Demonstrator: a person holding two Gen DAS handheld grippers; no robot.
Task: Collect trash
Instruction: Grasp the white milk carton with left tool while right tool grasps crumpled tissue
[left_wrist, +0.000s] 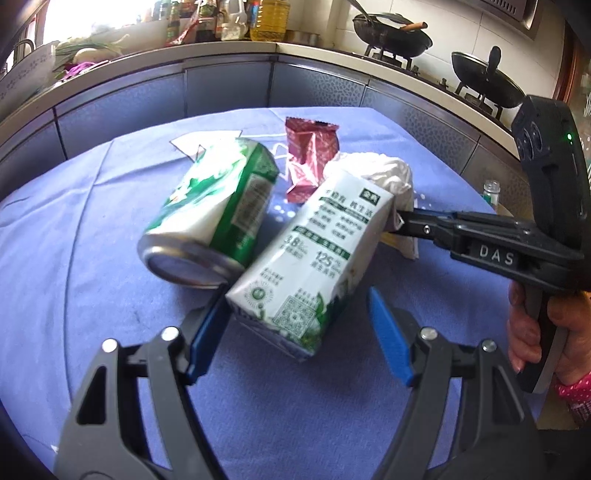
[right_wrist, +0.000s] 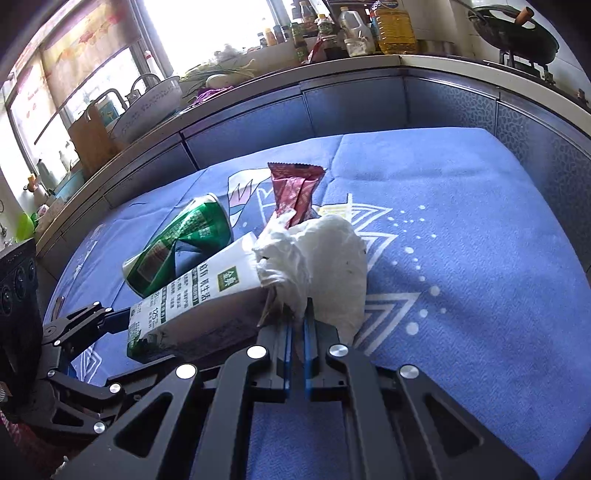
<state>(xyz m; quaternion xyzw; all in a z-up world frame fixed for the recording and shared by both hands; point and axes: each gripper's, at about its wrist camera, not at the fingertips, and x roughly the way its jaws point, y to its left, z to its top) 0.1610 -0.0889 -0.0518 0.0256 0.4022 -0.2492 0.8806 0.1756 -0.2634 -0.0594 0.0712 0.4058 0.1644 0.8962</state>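
On the blue tablecloth lies a heap of trash. A white and green milk carton lies on its side, its near end between the blue pads of my left gripper, which is open; the right pad stands clear of it. A dented green can leans against the carton's left side. Behind them lie a dark red wrapper and a crumpled white tissue. My right gripper is shut on the tissue's near edge, beside the carton's far end.
Blue cabinet fronts curve closely behind the table. The counter above holds oil bottles and two black woks. A person's hand grips the right tool's handle at the right. A small bottle stands past the table's right edge.
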